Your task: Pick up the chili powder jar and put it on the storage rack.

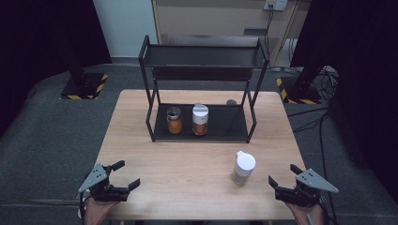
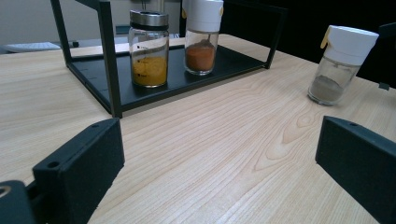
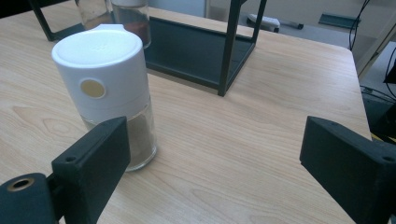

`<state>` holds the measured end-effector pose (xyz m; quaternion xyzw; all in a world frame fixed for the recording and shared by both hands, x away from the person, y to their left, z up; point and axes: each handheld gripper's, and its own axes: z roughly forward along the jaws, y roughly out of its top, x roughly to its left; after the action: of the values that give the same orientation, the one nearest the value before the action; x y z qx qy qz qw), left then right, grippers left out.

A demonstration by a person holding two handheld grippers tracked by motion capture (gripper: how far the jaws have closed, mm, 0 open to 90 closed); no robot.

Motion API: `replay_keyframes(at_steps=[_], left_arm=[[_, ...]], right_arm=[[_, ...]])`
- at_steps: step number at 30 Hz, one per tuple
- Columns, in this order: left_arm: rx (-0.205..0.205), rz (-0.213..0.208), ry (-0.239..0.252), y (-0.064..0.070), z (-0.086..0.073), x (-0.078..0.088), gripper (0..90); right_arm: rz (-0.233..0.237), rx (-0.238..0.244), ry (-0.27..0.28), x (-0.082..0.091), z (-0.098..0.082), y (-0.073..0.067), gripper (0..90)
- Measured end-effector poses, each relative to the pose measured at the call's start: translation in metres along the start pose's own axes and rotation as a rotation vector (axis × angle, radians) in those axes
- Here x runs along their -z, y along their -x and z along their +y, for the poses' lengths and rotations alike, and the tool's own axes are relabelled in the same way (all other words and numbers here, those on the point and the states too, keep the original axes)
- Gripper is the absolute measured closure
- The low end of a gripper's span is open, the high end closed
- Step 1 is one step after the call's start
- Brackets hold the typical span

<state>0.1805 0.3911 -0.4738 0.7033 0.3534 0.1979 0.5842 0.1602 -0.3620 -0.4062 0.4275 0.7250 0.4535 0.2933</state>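
On the wooden tabletop (image 1: 187, 159) a white-capped shaker (image 1: 243, 168) stands upright on the right side of the near half, in front of the black rack (image 1: 202, 93) and clear of it. Its lower part is clear glass with a brownish-grey powder at the bottom, and its tall white cap carries a small yellow tab on the side. The right tool (image 1: 285, 179) sits at the near right corner of the tabletop, just to the right of this shaker, with its jaws spread wide and nothing between them; in the right gripper view the shaker (image 3: 108, 88) stands just beyond the left jaw, partly hidden behind it, and whether jaw and glass touch cannot be told. The left tool (image 1: 126, 174) rests at the near left corner, well apart from the shaker, also released with wide jaws and bare wood between them. In the left gripper view the shaker (image 2: 340, 63) appears off to the right, away from the rack. On the rack's lower shelf stand two more jars side by side: a glass jar with a metal lid (image 1: 174, 120) holding yellow-orange powder, and to its right a jar with a white cap (image 1: 200, 119) holding reddish-brown powder. The rack's upper shelf is a dark tray above them
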Motion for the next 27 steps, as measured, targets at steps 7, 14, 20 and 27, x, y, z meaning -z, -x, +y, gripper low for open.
replay_keyframes(at_steps=[7, 14, 20, 27], left_arm=[[-0.006, 0.000, 0.006, 0.0007, 0.0001, 0.0012, 0.6], [-0.012, -0.005, 0.006, 0.0010, 0.0003, 0.0008, 0.6], [-0.006, -0.005, 0.008, 0.0004, -0.0001, 0.0009, 0.6], [-0.008, -0.006, 0.007, 0.0006, 0.0001, 0.0004, 0.6]], right_arm=[[0.008, -0.001, -0.001, -0.0034, -0.0051, 0.0025, 9.1], [0.006, 0.012, 0.017, -0.0027, -0.0089, 0.0026, 9.1], [0.005, 0.006, 0.024, -0.0020, -0.0100, 0.0035, 9.1], [0.015, 0.008, 0.017, -0.0027, -0.0093, 0.0042, 9.0]])
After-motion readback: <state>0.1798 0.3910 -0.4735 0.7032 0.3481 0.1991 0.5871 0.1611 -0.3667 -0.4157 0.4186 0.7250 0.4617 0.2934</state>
